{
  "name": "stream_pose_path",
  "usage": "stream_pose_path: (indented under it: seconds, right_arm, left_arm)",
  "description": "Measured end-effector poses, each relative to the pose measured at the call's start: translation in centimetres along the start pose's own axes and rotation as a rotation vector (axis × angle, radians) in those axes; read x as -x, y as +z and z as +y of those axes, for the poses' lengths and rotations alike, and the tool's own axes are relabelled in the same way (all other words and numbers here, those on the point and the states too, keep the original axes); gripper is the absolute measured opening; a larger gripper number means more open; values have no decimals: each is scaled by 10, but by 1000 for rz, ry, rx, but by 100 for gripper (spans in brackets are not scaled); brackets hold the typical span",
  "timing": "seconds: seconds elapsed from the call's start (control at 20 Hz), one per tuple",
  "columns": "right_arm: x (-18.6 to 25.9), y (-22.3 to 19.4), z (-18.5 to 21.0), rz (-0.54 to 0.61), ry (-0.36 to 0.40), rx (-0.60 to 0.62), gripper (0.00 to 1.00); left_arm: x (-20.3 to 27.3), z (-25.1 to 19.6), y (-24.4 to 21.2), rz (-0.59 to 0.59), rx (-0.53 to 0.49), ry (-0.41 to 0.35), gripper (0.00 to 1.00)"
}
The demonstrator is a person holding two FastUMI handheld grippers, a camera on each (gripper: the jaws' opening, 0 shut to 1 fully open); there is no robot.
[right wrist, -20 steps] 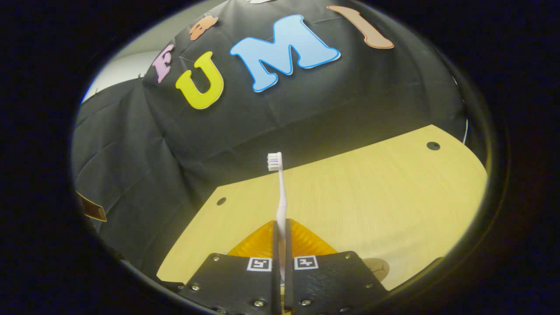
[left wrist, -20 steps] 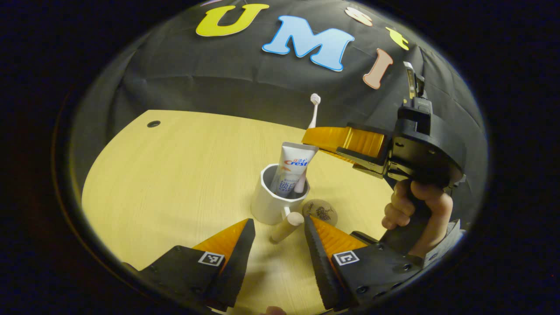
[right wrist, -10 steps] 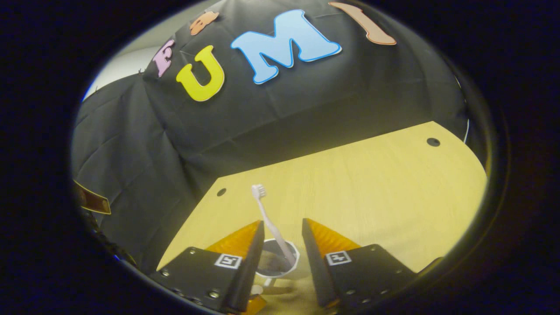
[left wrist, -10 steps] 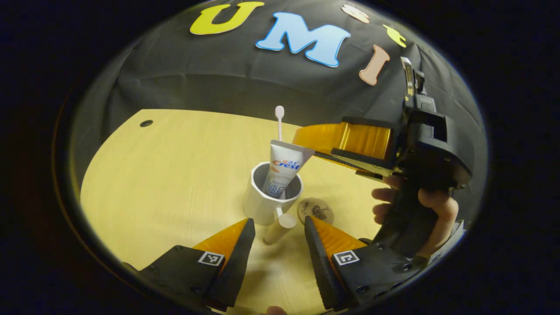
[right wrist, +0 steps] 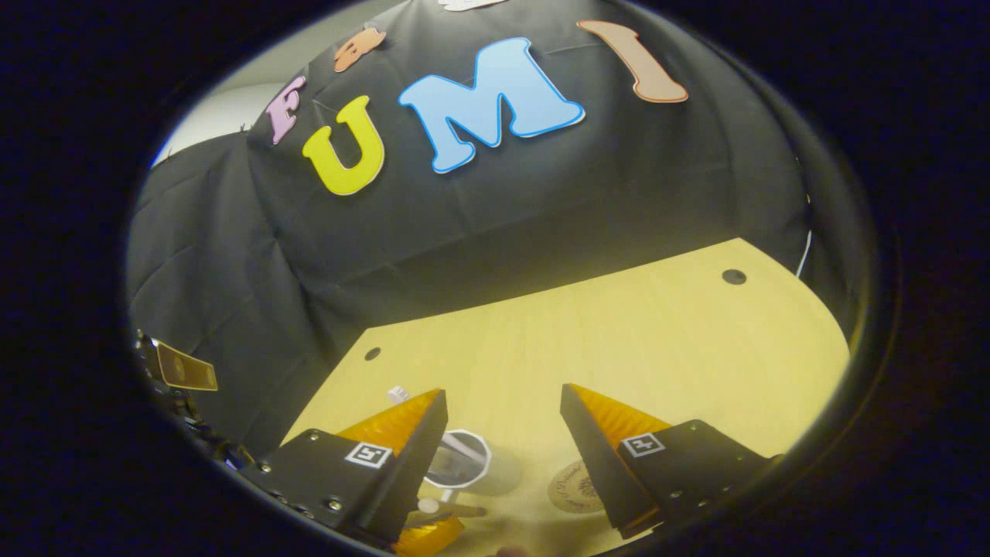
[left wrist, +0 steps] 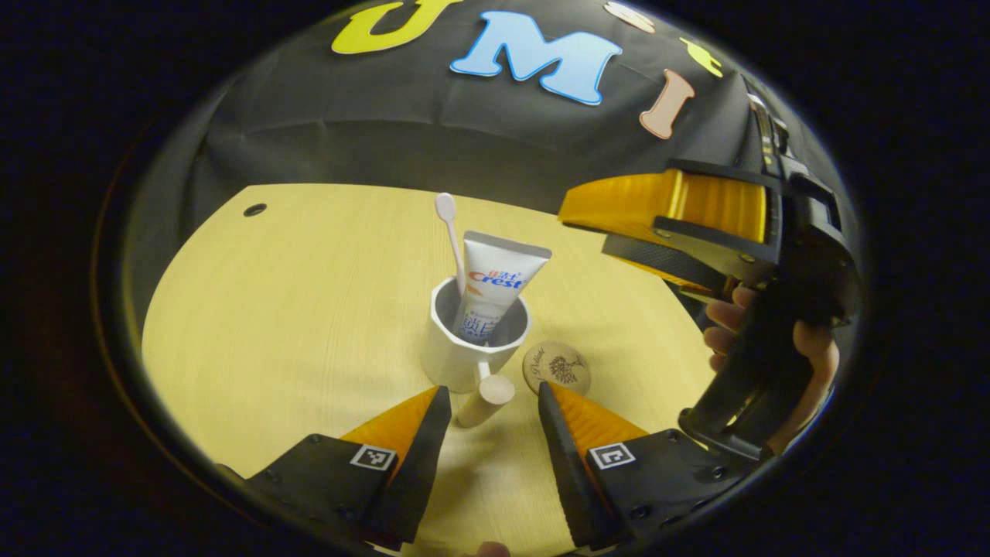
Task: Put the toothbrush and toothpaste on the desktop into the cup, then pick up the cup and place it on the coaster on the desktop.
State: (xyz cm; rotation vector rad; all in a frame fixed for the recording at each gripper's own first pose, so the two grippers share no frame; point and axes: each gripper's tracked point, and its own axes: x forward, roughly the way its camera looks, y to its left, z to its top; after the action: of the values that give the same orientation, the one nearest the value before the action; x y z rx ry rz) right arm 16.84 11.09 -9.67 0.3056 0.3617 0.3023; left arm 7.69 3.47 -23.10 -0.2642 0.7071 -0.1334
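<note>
Both sets of jaws stand wide apart and you're holding nothing in either. Your left gripper [left wrist: 487,402] hangs low over the desk [left wrist: 294,309], its fingers spread either side of the cup's wooden handle [left wrist: 486,398] without touching it. Moving across from the left of the left gripper view: the bare desk, then the white cup [left wrist: 472,344] standing upright near the middle, with the toothbrush [left wrist: 450,236] leaning in it, head up and tipped to the left, and the toothpaste [left wrist: 495,286] tube beside it, its flat end poking well above the rim. Just to the right of the cup lies the round wooden coaster [left wrist: 557,369], flat on the desk and apart from the cup. Farther right, your right gripper [left wrist: 619,232] hovers above the desk, your hand [left wrist: 773,340] wrapped around its grip. From the right gripper view, the right gripper [right wrist: 503,418] looks down from above: the cup [right wrist: 464,456] sits between its fingers, nearer the left one, the coaster [right wrist: 576,487] lies by the right one.
</note>
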Motion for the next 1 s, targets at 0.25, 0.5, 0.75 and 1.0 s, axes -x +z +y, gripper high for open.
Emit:
stream_pose_path:
  seconds: [0.25, 0.5, 0.75, 1.0]
  right_arm:
    - [25, 20, -30, -47, -70, 98, 92]
    - [57, 36, -54, -93, -159, 217, 92]
    - [80, 28, -77, -62, -219, 256, 93]
    - [92, 19, -93, -30, -239, 225, 92]
  left_arm:
    - [-19, 0, 2, 36, 10, 33, 76]
    - [-36, 7, -3, 112, 15, 68, 76]
    - [-47, 13, -2, 170, 30, 101, 78]
    - [-56, 19, -10, 246, 78, 143, 76]
